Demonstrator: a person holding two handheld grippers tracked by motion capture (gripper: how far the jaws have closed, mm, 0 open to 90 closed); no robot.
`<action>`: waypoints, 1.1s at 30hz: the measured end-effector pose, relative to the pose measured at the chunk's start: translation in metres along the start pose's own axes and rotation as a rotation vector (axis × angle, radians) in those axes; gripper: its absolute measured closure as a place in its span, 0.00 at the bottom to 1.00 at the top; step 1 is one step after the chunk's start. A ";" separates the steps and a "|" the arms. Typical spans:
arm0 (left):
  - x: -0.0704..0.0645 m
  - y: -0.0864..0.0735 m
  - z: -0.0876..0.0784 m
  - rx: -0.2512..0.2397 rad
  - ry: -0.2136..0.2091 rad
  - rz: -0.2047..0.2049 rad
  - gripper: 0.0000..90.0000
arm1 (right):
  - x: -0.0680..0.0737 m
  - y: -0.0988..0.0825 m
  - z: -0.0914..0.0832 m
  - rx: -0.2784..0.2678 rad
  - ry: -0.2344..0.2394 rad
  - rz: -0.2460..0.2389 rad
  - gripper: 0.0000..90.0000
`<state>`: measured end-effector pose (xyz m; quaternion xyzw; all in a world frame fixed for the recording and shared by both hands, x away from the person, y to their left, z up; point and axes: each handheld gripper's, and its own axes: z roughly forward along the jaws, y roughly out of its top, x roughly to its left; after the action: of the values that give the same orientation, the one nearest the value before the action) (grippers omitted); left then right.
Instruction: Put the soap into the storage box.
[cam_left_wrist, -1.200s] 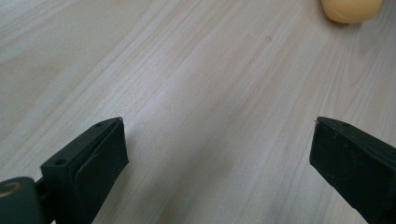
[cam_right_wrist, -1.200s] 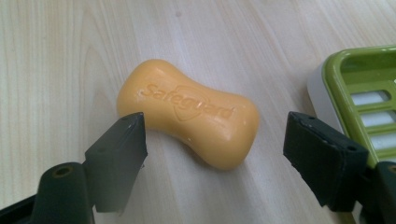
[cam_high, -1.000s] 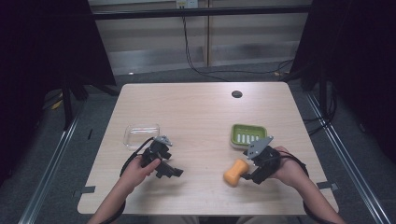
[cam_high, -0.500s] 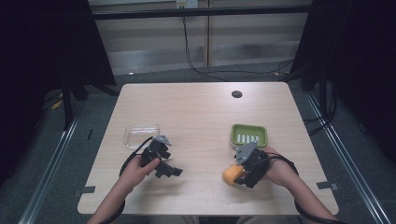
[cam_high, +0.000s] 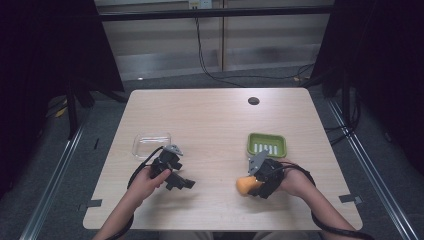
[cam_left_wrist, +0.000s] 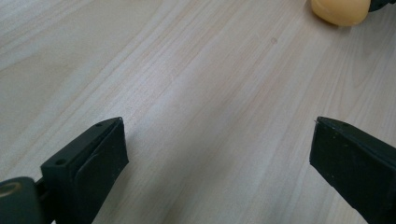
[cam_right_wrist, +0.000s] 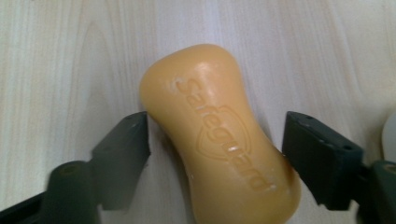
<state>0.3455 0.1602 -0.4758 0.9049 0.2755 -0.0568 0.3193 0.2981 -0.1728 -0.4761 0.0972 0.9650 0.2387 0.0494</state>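
An orange bar of soap (cam_right_wrist: 219, 140) with embossed lettering lies on the wooden table (cam_high: 215, 125). My right gripper (cam_right_wrist: 215, 119) is open around it: the left jaw is at the bar's side and a small gap separates the right jaw from it. From above, the soap (cam_high: 243, 186) pokes out left of the right gripper (cam_high: 251, 188), near the table's front edge. My left gripper (cam_high: 181, 183) is open over bare wood at the front left, and the left gripper (cam_left_wrist: 217, 126) has nothing between its fingers. The soap (cam_left_wrist: 341, 10) shows far off in the left gripper view.
A green slotted soap dish (cam_high: 267, 145) stands just behind my right hand. A clear plastic tray (cam_high: 151, 144) sits behind my left hand. A dark round cable hole (cam_high: 253, 100) is near the table's far edge. Cables trail from both grippers.
My right gripper with the soap has shifted a little left and toward the front edge and turned. The left gripper has stayed where it was.
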 end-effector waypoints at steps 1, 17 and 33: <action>0.000 0.000 0.000 -0.005 -0.004 0.002 0.04 | 0.000 0.000 0.000 0.000 0.000 0.000 0.31; 0.000 0.000 0.001 -0.005 0.001 -0.003 0.04 | 0.001 0.017 0.002 0.196 0.032 0.011 0.53; -0.001 0.001 0.001 -0.007 -0.002 0.004 0.04 | -0.011 0.012 -0.013 0.252 0.101 0.158 0.56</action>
<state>0.3452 0.1587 -0.4763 0.9043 0.2735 -0.0561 0.3229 0.3086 -0.1707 -0.4587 0.1663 0.9778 0.1235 -0.0307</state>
